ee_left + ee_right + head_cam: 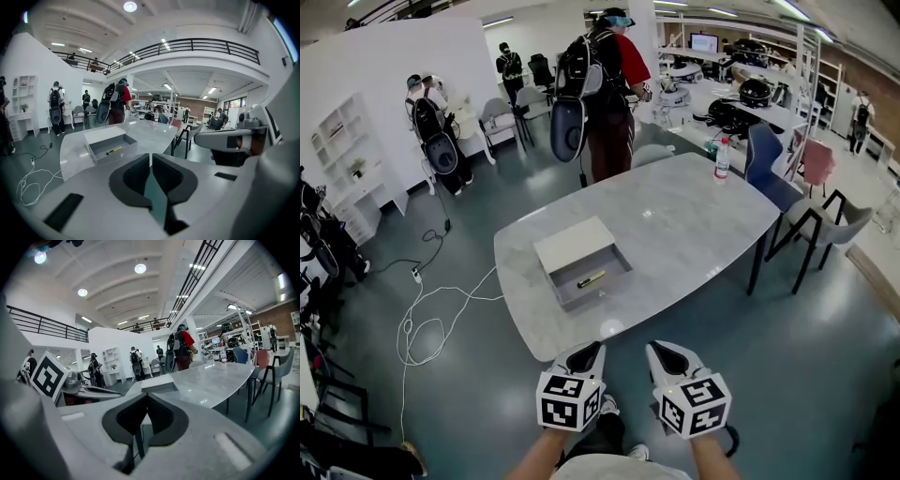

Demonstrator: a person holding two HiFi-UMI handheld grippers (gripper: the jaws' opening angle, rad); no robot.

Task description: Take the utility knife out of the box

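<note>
A grey slide-out box (574,246) lies on the marble table (703,225), its drawer (614,265) pulled open toward me. Inside the drawer lies the yellow-and-black utility knife (591,278). In the left gripper view the box (101,134) and the knife (114,151) sit ahead and to the left. Both grippers hang off the table's near edge, well short of the box. My left gripper (591,352) is shut and holds nothing, its tips (150,156) pressed together. My right gripper (664,351) is shut and empty too (147,396), with the box (159,384) straight ahead.
A water bottle (722,159) stands at the table's far right corner. Chairs (773,178) stand to the right of the table. A person with a backpack (605,94) stands beyond the far edge. White cables (422,319) trail over the floor at left.
</note>
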